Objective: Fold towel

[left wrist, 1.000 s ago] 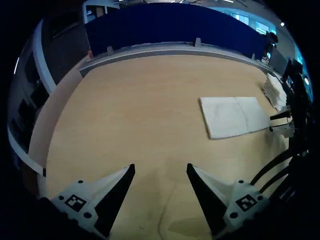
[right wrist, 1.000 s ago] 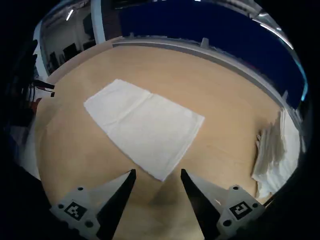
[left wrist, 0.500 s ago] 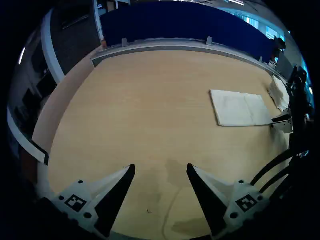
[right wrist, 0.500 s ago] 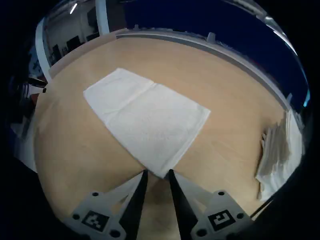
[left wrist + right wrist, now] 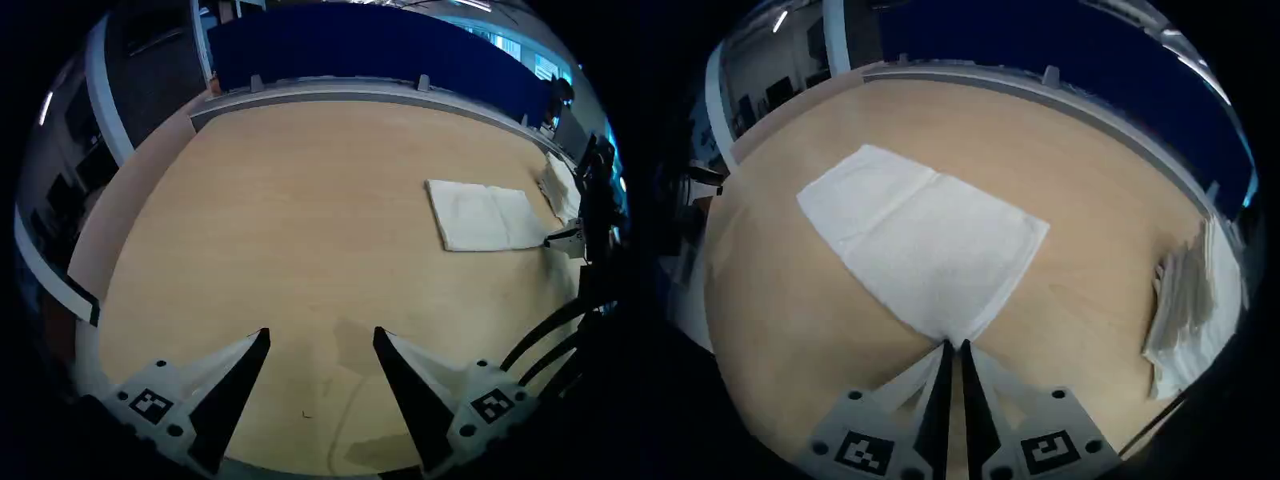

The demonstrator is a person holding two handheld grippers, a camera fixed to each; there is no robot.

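Towel (image 5: 920, 248) corner pinched by right tongs (image 5: 954, 346) — left tongs (image 5: 320, 331) agape.

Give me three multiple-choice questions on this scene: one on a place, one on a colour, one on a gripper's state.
1. In the right gripper view, where is the towel pile relative to the flat white towel?
A. right of it
B. on it
C. left of it
2. What colour is the partition behind the table?
A. red
B. dark blue
C. green
3. How is the left gripper?
A. shut on the towel
B. shut, empty
C. open
Key: 1 A, it lies apart at the table's right edge; 2 B, its panel shows dark blue; 3 C, bare table shows between its spread fingers.
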